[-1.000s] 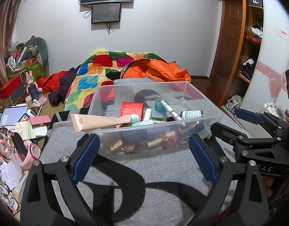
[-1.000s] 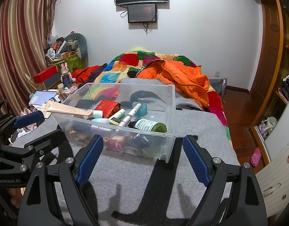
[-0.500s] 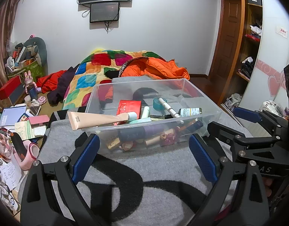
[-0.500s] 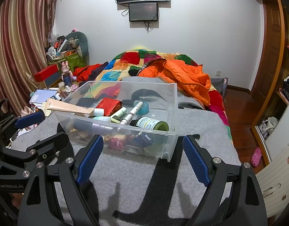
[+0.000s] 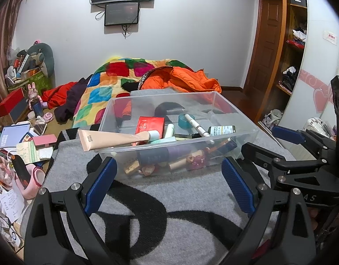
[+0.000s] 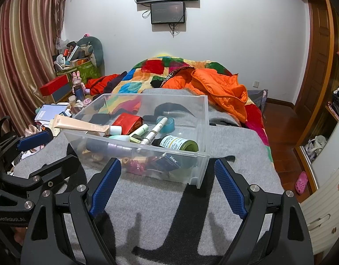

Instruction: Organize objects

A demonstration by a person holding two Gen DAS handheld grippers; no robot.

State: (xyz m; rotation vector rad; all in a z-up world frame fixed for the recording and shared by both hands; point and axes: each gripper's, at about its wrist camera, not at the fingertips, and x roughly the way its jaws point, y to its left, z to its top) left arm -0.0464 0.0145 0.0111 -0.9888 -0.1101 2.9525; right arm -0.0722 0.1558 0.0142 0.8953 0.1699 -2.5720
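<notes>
A clear plastic bin [image 5: 116, 110] [image 6: 203, 123] stands on a grey blanket just ahead of both grippers. Inside lie a beige tube [image 5: 112, 139] [image 6: 81, 124] sticking out over the left rim, a red box [image 5: 150, 124], a white pen [image 5: 197, 127] [image 6: 155, 130], a teal tape roll [image 5: 183, 121], a green bottle [image 6: 178, 144] and several small items at the bottom. My left gripper [image 5: 169, 184] [image 6: 45, 154] is open and empty before the bin's near wall. My right gripper [image 6: 167, 188] [image 5: 273, 141] is open and empty beside it.
The grey blanket [image 5: 169, 198] with black markings covers the bed's near end. A patchwork quilt [image 5: 116, 81] and an orange jacket [image 6: 218, 88] lie behind the bin. Books, boxes and shoes crowd the floor on the left [image 5: 25, 145]. A wardrobe [image 5: 293, 50] stands on the right.
</notes>
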